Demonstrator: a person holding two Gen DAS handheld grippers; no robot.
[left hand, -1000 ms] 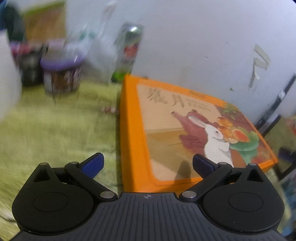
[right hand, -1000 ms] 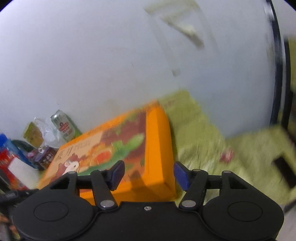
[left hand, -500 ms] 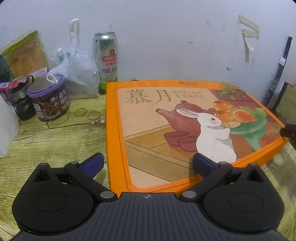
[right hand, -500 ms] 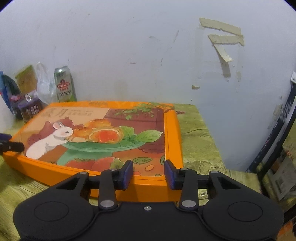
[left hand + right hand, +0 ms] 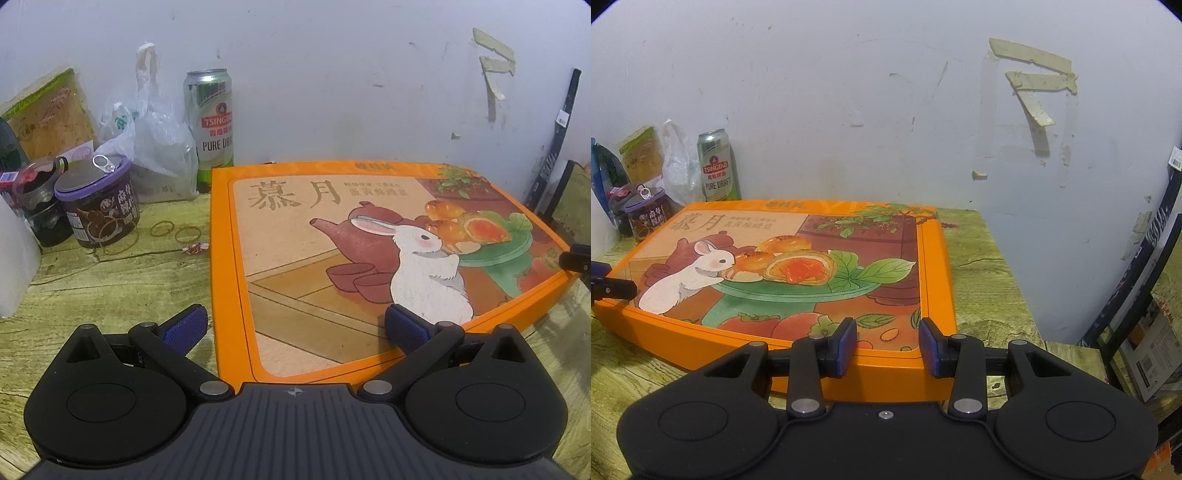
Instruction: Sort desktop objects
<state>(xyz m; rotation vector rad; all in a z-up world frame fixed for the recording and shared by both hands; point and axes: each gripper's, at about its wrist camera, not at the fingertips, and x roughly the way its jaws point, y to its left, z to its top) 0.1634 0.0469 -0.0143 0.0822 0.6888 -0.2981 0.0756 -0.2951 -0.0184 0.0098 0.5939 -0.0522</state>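
Note:
A flat orange gift box (image 5: pixel 332 258) with a rabbit and teapot picture lies on the green wood-grain table (image 5: pixel 110 288), close to the white wall. My left gripper (image 5: pixel 295 328) is wide open at the box's near left corner, one pad beside the box and the other over its lid. My right gripper (image 5: pixel 888 347) hovers at the near right corner of the box (image 5: pixel 812 266). Its jaws are narrow, with a clear gap and nothing pinched between them. A dark tip of each gripper shows at the edge of the other's view.
Against the wall on the left stand a green beer can (image 5: pixel 209 125), a plastic bag (image 5: pixel 155 147), a purple-lidded jar (image 5: pixel 98 206), a dark jar (image 5: pixel 40 206) and a snack packet (image 5: pixel 51 114). Rubber bands (image 5: pixel 177 230) lie beside the box. The table's right edge (image 5: pixel 1027 302) drops toward stacked books (image 5: pixel 1145 332).
Both views rolled from a tilted blur to level and steady. The right jaws narrowed from about a second ago. Over the last half second nothing has shifted.

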